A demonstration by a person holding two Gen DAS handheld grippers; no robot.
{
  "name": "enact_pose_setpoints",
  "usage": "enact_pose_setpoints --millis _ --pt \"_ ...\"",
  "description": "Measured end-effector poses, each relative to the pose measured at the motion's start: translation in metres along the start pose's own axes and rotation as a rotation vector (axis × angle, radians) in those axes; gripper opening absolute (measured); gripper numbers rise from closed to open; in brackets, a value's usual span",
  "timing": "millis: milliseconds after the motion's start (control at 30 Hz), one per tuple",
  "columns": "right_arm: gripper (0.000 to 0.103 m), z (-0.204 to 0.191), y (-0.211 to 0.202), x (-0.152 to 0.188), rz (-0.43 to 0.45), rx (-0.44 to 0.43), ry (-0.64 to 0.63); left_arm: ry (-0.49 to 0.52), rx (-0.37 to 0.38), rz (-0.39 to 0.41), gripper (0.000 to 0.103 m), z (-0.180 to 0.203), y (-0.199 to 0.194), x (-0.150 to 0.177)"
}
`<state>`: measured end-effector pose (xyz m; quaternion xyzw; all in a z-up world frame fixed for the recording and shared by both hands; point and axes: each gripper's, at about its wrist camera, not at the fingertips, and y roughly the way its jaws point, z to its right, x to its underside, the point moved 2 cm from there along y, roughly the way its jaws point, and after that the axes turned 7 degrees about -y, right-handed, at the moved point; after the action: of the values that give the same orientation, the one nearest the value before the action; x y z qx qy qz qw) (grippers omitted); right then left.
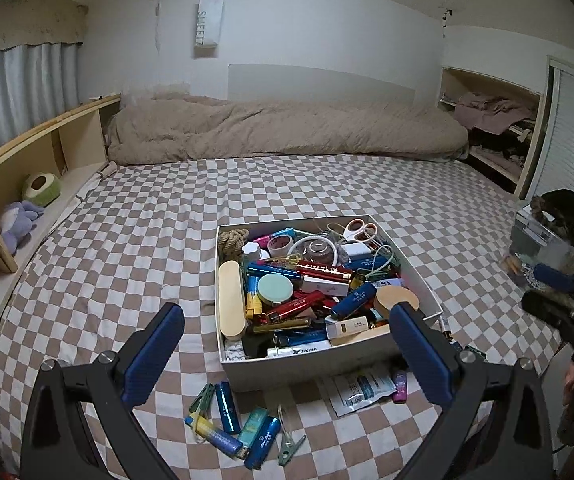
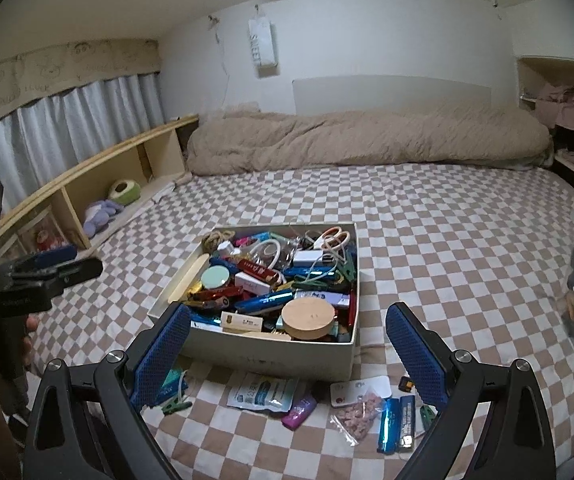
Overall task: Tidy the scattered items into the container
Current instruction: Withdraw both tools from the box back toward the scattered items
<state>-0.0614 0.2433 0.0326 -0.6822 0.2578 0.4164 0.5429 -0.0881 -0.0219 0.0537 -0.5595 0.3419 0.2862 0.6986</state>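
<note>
Left gripper (image 1: pixel 287 320): fingers spread, empty
Right gripper (image 2: pixel 287 322): spread, empty, pad hiding lighters (image 2: pixel 173 386)
Box (image 2: pixel 271 358): heaped, lower contents unreadable

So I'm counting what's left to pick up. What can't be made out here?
- Teal lighter, right wrist view: mostly behind the right tool's left finger.
- Box bottom layer, both views: buried under the pile.
- Green clip, right wrist view: partly behind the right finger.
- Packet print: too small.
</note>
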Motion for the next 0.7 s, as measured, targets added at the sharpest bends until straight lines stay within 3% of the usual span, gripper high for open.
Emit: enact_pose_setpoints --millis 333,700 --pt "0.098 0.002 -0.013 0.01 0.025 0.046 -0.023 0.009 -0.025 0.051 0.103 -0.001 -0.008 0.015" --pt "0.103 0.026 -0.001 0.043 0.044 0.143 0.008 -0.04 -0.033 0.039 0.103 -0.022 0.002 0.04"
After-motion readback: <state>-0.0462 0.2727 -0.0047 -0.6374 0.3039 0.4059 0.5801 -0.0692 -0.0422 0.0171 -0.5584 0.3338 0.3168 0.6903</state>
